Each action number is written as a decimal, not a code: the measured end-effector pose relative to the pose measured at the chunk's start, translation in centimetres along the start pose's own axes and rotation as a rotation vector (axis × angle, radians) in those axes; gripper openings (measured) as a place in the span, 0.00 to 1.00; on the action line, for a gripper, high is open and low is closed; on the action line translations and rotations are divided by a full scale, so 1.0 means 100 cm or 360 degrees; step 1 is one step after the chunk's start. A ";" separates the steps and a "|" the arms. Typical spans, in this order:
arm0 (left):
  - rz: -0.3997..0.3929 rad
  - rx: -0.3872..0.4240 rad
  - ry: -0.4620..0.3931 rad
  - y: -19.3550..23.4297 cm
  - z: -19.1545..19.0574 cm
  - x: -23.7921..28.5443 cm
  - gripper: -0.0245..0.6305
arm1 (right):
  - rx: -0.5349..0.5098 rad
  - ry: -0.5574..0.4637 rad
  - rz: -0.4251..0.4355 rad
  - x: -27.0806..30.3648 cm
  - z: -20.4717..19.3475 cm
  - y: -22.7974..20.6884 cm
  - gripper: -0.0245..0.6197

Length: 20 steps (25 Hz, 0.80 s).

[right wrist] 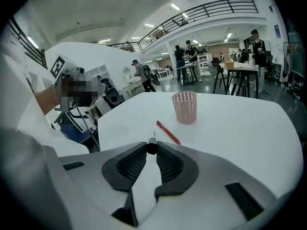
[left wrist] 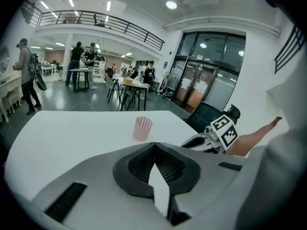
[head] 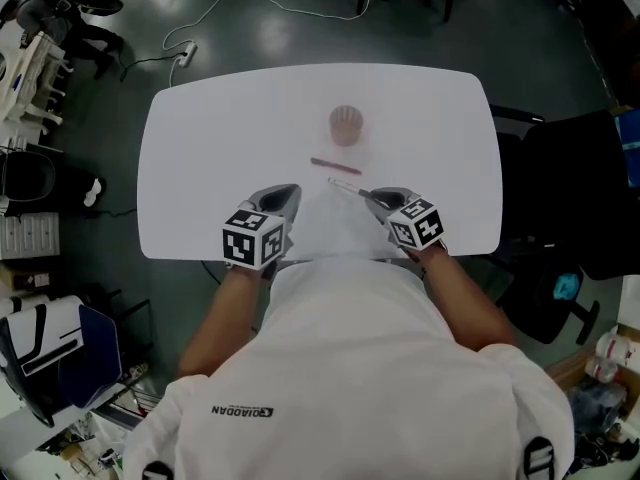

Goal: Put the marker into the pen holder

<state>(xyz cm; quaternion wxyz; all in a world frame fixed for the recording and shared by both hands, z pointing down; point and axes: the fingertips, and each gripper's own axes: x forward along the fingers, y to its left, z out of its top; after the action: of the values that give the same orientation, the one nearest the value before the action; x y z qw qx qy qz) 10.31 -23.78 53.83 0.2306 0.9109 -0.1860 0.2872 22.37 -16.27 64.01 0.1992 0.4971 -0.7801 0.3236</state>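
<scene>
Marker (right wrist: 152, 141) sits pinched at its dark end between the fingers (right wrist: 130, 165) of the right gripper (right wrist: 151, 148), which are closed down to the width of its barrel. Its pale front end sticks out past the fingertips and points toward the pen holder (right wrist: 184, 107). In the head view the marker (head: 346, 186) shows as a thin pale line running from the right gripper (head: 374, 196) out over the white bench (head: 220, 148). Whether its tip touches the bench cannot be told.

The pen holder (head: 345, 125) is a pink mesh cup standing upright near the middle of the bench, well apart from both grippers. A red pen (head: 335, 165) lies flat on the bench between the pen holder and the marker, close to the marker's tip but not touching it. In the right gripper view the red pen (right wrist: 168, 132) lies just right of the marker's tip.

The left gripper (head: 288, 194) is over the near edge of the bench, left of the right one. Its fingers (left wrist: 139, 164) are pressed together at the tips with nothing between them. From the left gripper (left wrist: 154, 146) the pen holder (left wrist: 142, 128) stands ahead and slightly left.
</scene>
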 end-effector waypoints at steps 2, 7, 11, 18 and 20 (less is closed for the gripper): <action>-0.0007 0.0010 -0.0003 -0.002 0.001 0.002 0.08 | -0.0008 -0.0030 -0.0022 -0.005 0.006 0.000 0.17; 0.0003 0.0004 -0.0023 -0.002 0.000 0.002 0.08 | 0.0023 -0.0226 -0.0107 -0.032 0.047 -0.011 0.17; 0.0022 -0.0029 -0.0051 0.005 -0.003 -0.005 0.08 | 0.0009 -0.0354 -0.0221 -0.049 0.095 -0.034 0.17; 0.0074 -0.0068 -0.0098 0.009 -0.011 -0.022 0.08 | -0.0061 -0.0286 -0.0379 -0.029 0.128 -0.071 0.17; 0.0095 -0.0086 -0.0112 0.010 -0.016 -0.026 0.08 | -0.0074 -0.0227 -0.0400 -0.019 0.125 -0.077 0.17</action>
<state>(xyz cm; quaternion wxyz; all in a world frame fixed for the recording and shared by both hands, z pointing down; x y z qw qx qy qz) 7.13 -23.26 53.68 0.2398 0.9079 -0.2287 0.2566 30.23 -26.13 56.29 0.1937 0.6078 -0.7311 0.2419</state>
